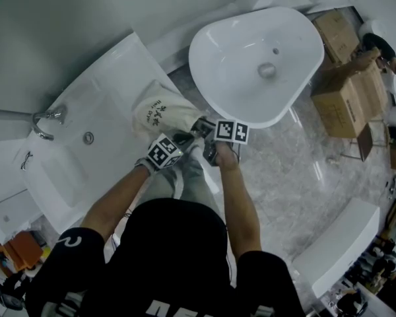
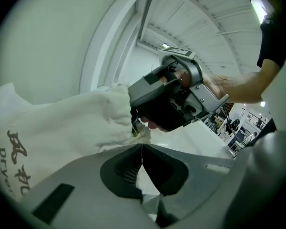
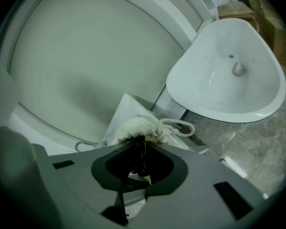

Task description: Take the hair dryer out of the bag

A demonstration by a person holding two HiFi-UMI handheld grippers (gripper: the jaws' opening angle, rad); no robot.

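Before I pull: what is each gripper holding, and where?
Right gripper grips the bag at its gathered mouth, beside the cord. Left gripper, shut, seems to pinch cloth at that same mouth.

Matt cloth bag point(image 1: 160, 111) (glossy basin point(image 1: 251, 58)).

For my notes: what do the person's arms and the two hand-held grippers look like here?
The left gripper and right gripper each carry a white cube with black square markers. Seen from their own cameras, the bodies are grey with black jaw seats. The person wears a black short-sleeved top with white print.
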